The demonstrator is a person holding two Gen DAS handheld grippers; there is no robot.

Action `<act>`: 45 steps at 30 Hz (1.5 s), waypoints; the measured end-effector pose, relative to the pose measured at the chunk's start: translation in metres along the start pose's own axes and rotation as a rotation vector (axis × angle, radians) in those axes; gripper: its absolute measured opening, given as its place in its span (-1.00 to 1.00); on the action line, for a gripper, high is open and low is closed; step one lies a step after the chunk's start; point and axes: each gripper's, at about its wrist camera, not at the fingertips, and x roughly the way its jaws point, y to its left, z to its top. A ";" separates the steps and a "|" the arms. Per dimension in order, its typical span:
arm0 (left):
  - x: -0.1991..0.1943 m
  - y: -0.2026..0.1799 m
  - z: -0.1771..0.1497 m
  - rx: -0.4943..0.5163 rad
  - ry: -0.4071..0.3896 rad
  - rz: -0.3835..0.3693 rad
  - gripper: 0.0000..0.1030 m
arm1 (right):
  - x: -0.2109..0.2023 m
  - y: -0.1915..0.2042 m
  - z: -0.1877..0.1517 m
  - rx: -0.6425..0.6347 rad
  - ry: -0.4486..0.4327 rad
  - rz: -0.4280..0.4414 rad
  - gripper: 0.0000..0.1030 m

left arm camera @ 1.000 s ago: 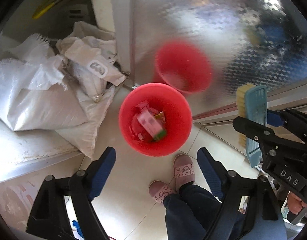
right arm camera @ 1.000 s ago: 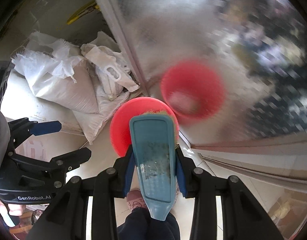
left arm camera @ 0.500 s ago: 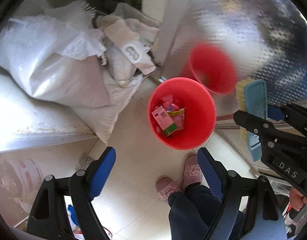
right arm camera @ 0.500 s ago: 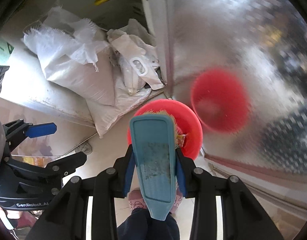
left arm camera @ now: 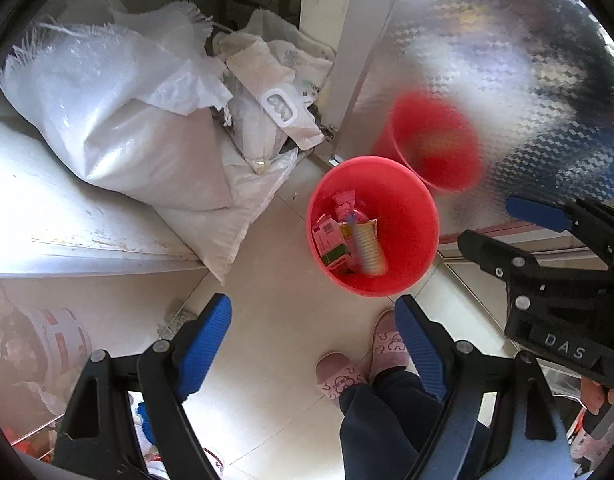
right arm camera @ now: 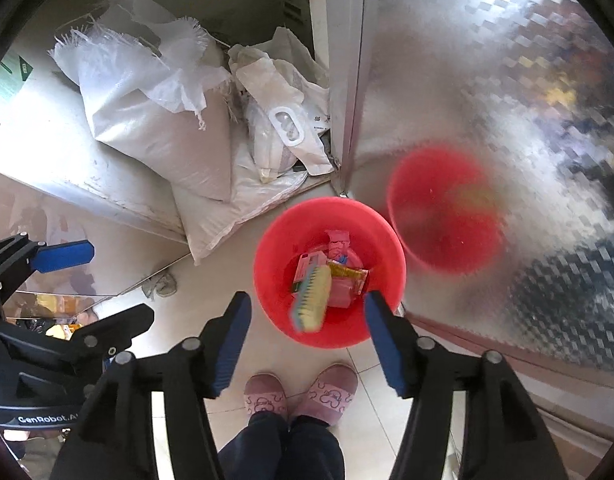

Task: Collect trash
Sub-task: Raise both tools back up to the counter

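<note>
A red bucket stands on the tiled floor and holds pink wrappers, a small green and white carton and a yellow packet. My right gripper points down over it; its jaws are opening and nothing touches its pads. A teal scrub brush with yellow bristles shows blurred inside the bucket, free of the jaws. My left gripper hangs open and empty just in front of the bucket. The right gripper's body shows at the right of the left wrist view.
White woven sacks are piled on a pale ledge left of the bucket. A patterned metal door behind it mirrors the bucket. A person's pink slippers stand just in front of the bucket.
The right gripper held the teal brush between its jaws before; now the jaws have spread and the brush has dropped into the bucket. Both views shifted slightly relative to the bucket.
</note>
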 end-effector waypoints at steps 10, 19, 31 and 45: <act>-0.069 -0.002 -0.006 0.000 -0.074 0.043 0.59 | -0.053 0.007 -0.002 0.004 -0.025 -0.006 0.23; -0.169 0.005 -0.018 -0.048 -0.152 0.073 0.60 | -0.147 0.026 0.001 -0.021 -0.100 -0.032 0.36; -0.306 -0.009 -0.017 -0.030 -0.289 0.078 0.60 | -0.285 0.037 0.000 0.030 -0.257 -0.124 0.74; -0.393 -0.033 0.027 0.038 -0.459 0.092 0.60 | -0.378 0.023 0.022 0.070 -0.430 -0.204 0.90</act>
